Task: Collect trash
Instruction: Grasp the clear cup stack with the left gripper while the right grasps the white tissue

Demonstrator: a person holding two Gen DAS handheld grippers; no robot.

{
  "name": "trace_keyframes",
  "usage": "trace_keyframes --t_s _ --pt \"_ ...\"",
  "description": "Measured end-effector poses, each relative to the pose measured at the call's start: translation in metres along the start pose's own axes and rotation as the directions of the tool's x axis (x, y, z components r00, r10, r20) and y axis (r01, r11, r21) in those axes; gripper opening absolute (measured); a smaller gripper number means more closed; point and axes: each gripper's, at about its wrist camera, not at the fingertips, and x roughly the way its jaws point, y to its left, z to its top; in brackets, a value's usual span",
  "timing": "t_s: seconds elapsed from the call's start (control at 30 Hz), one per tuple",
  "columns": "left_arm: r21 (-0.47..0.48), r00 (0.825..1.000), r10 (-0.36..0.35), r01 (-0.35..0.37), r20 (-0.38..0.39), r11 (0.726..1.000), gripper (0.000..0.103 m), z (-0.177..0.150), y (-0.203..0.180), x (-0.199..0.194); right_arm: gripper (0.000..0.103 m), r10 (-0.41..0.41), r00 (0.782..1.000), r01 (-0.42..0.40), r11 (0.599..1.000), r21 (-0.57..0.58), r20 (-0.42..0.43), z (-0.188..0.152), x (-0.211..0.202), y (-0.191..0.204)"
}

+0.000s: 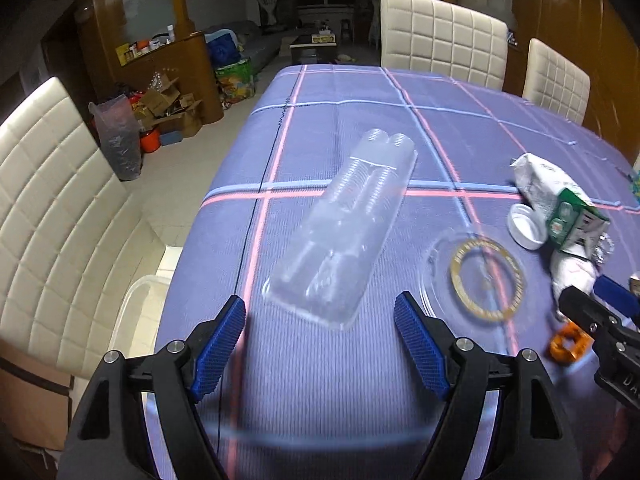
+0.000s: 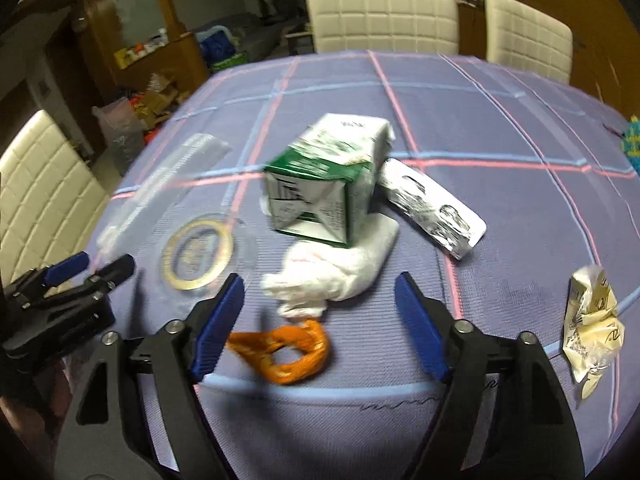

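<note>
My left gripper [image 1: 320, 316] is open and empty, just short of a clear plastic tray [image 1: 344, 220] lying on the purple checked tablecloth [image 1: 320, 392]. My right gripper [image 2: 320, 300] is open and empty above a crumpled white tissue [image 2: 336, 268] and an orange peel [image 2: 288, 350]. A green and white carton [image 2: 324, 184] lies on its side behind the tissue. A silver foil wrapper [image 2: 432, 208] lies right of the carton. A crumpled cream wrapper [image 2: 592, 320] lies at the far right. A clear lid with a gold ring [image 1: 486, 276] lies between the grippers.
A white bottle cap [image 1: 526, 224] lies by the carton [image 1: 576, 216]. White padded chairs [image 1: 440, 32] stand at the far side and at the left [image 1: 52, 208]. A clear plastic bin [image 1: 138, 304] sits on the floor left of the table. Boxes and bags clutter the floor beyond.
</note>
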Motion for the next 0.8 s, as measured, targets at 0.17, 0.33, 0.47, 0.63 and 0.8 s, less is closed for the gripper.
trace_keyframes --t_s 0.17,0.33,0.47,0.63,0.8 --pt "0.002 1.000 -0.028 0.028 -0.006 1.000 0.075 0.011 0.000 0.014 0.053 -0.031 1.000 0.031 1.000 0.003 -0.005 -0.002 0.006 -0.003" --pt "-0.012 0.999 -0.025 0.025 0.019 1.000 0.064 0.014 0.001 0.015 0.033 -0.041 0.999 0.041 0.998 -0.038 0.010 -0.006 0.004 0.001" --pt "-0.016 0.999 -0.047 0.048 0.014 0.999 0.040 0.013 0.002 0.008 0.030 -0.042 0.999 0.043 0.998 -0.049 0.014 -0.009 0.000 0.003" --pt "-0.033 0.998 -0.048 0.049 0.045 0.998 0.039 0.004 0.005 -0.011 0.030 -0.039 0.998 0.043 0.997 -0.070 0.047 -0.012 -0.016 0.010" --pt "-0.027 0.996 -0.051 0.053 0.078 0.998 0.039 -0.012 0.004 -0.036 0.030 -0.007 0.997 0.014 0.996 -0.091 0.074 -0.018 -0.035 0.019"
